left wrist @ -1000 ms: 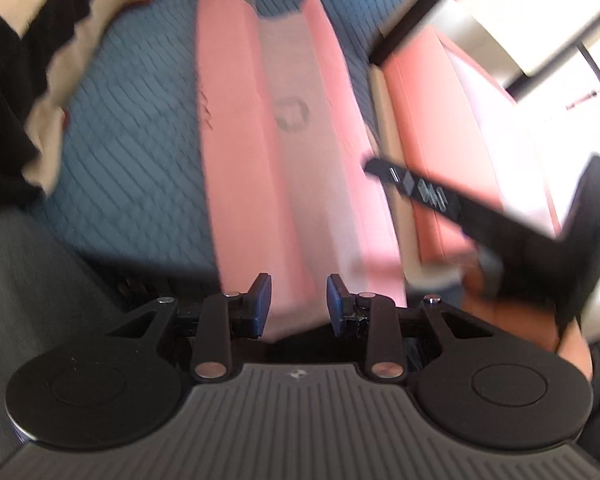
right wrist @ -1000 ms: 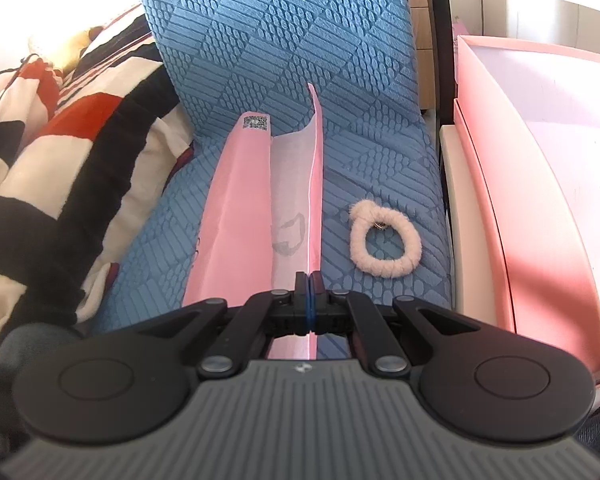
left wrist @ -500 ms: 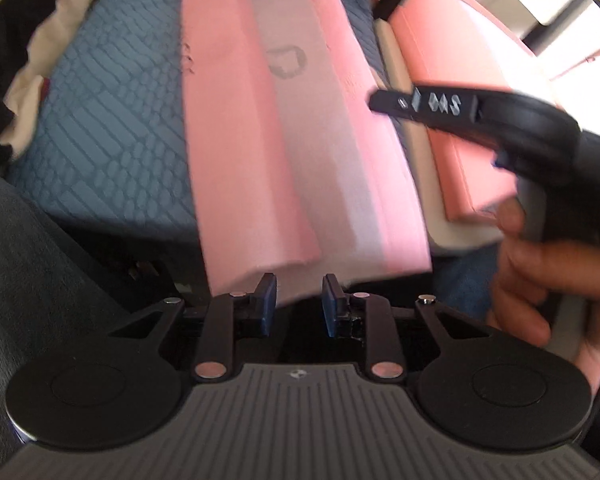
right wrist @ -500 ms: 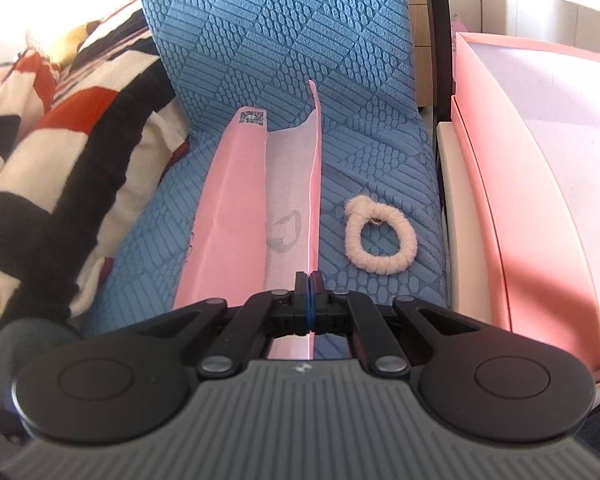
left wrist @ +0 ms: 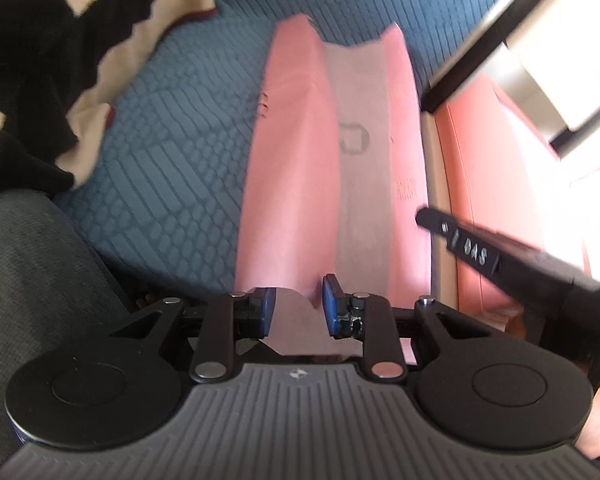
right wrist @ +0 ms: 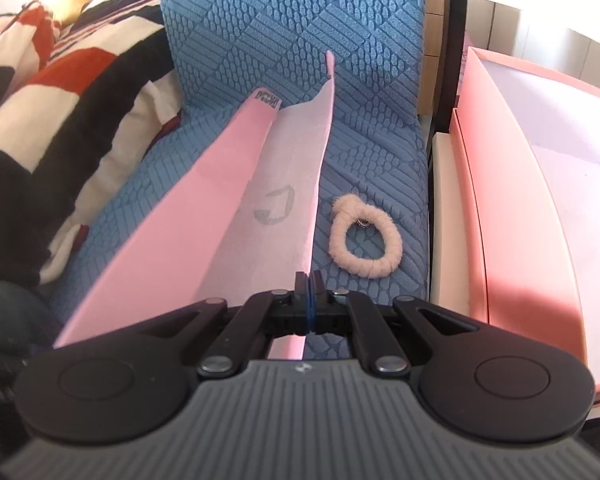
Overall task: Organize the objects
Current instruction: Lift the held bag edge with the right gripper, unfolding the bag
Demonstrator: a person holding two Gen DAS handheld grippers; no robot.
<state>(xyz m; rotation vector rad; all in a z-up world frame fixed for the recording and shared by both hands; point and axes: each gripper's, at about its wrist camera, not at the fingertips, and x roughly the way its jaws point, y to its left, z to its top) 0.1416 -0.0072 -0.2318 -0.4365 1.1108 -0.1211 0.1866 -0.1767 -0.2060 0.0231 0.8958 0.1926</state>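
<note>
The long pink folded paper sleeve [right wrist: 204,216] could tear or slip: the right tool [right wrist: 308,280] is clamped shut on its edge, while the left tool [left wrist: 296,308] stands part-open around its near end, pads not pressing. A tug could sweep it onto the fuzzy peach hair tie [right wrist: 366,240] just beside it.

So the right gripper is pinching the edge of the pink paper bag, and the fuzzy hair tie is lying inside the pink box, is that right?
Not quite. The right gripper does pinch the edge of the pink paper bag, but the fuzzy hair tie lies on the blue quilted cover, between the bag and the pink box, not inside it. The right wrist view shows this.
</note>
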